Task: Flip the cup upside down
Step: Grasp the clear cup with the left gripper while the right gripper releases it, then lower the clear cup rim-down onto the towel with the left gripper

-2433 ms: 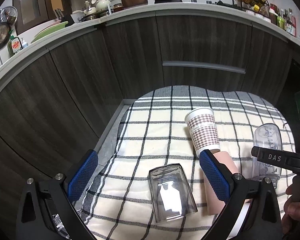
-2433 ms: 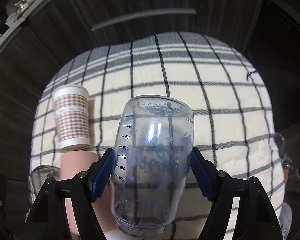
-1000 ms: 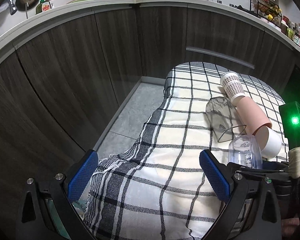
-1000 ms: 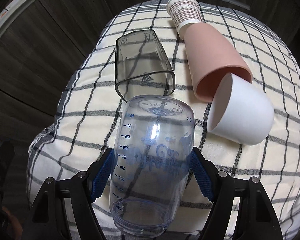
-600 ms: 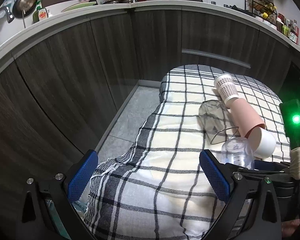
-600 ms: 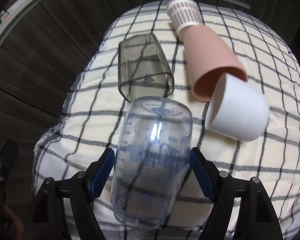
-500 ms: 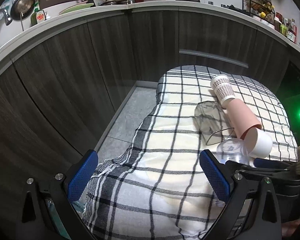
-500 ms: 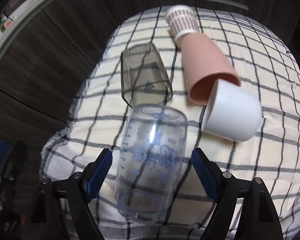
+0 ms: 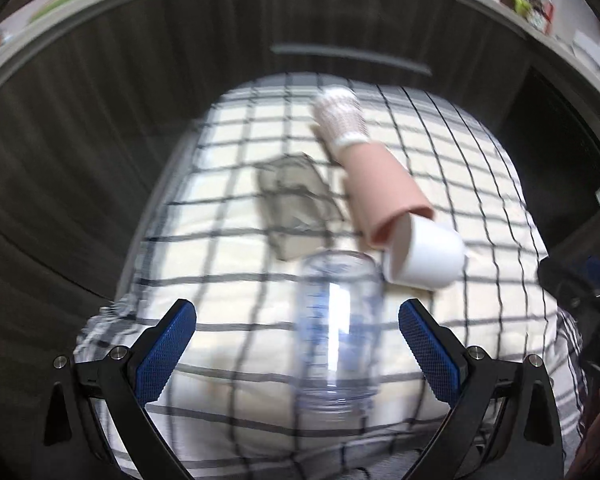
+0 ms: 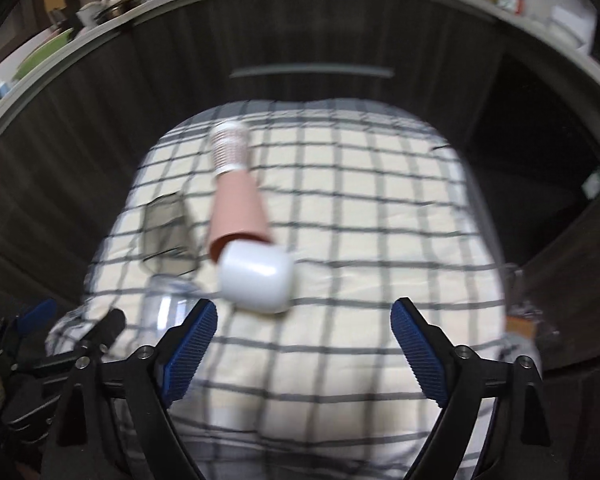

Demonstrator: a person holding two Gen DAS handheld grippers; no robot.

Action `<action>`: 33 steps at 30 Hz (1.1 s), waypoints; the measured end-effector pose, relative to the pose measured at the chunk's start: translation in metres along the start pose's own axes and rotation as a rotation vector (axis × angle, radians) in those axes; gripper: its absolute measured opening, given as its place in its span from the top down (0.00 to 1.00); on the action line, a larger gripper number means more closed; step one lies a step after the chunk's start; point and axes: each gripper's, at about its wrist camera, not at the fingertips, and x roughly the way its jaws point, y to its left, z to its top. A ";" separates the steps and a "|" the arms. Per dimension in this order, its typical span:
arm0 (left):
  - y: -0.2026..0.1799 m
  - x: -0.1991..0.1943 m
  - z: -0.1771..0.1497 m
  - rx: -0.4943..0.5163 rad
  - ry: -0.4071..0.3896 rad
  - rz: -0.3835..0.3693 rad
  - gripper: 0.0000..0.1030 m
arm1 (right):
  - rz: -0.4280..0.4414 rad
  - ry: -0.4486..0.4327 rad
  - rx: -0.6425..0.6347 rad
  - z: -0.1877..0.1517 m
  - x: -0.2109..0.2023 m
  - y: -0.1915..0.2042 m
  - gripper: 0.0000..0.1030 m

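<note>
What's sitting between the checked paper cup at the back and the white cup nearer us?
A pink cup lies on its side between the patterned paper cup and white cup; both wrist views show it.

Two forward-facing wrist views, side by side, low over the shared checked cloth [image 9: 228,272].

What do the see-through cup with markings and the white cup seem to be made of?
The see-through cup looks like clear plastic: the checked cloth shows through it, and it carries blue printed markings. The white cup is opaque with a soft sheen, either ceramic or plastic; blur leaves that open.
</note>
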 end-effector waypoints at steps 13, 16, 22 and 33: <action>-0.036 0.083 0.029 0.100 0.398 -0.016 0.01 | 0.000 0.062 0.070 0.022 0.026 -0.033 0.11; -0.037 0.100 0.033 0.092 0.507 -0.013 0.01 | 0.014 0.073 0.076 0.029 0.031 -0.034 0.11; -0.040 0.124 0.045 0.102 0.622 0.000 0.12 | 0.070 0.127 0.093 0.044 0.051 -0.034 0.11; -0.050 0.144 0.052 0.139 0.655 0.004 0.30 | 0.118 0.182 0.114 0.048 0.082 -0.035 0.11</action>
